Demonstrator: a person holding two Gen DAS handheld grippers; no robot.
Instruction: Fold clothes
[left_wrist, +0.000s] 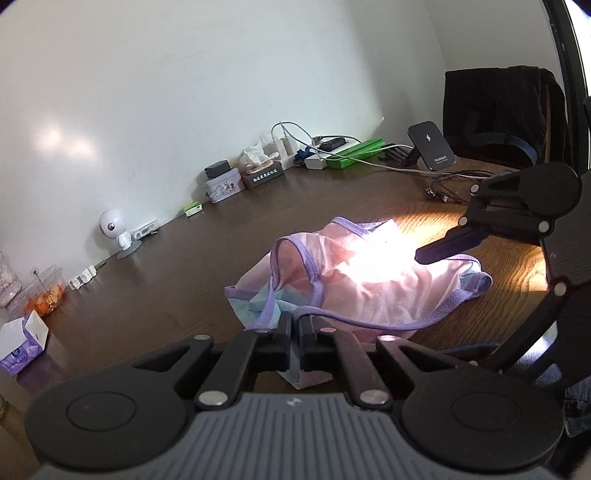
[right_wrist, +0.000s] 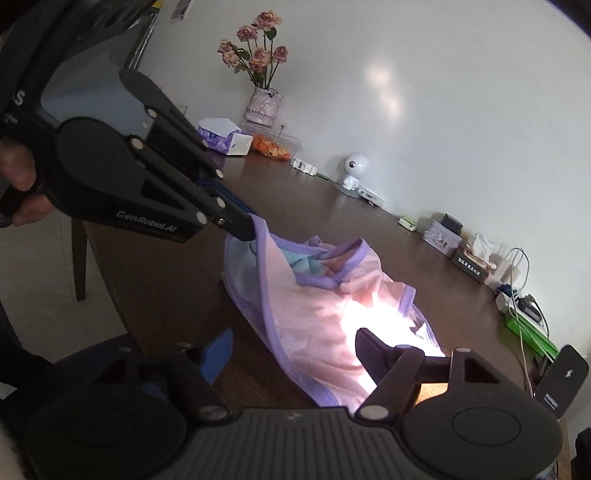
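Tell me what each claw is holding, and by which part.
The left claw pinches the pink garment by its purple-trimmed edge. The right claw is open over it, holding nothing.

- Dark wooden tabletop (left_wrist: 192, 280), a sunlit patch ahead of the right jaws.
- Pink, purple-trimmed garment (left_wrist: 373, 291) lies crumpled just ahead of the left jaws.
- Beyond it, along the wall: white figurine (left_wrist: 115, 229), tin (left_wrist: 222, 188), tissue pack (left_wrist: 23, 347), green box (left_wrist: 356, 151), cables (left_wrist: 436, 173).
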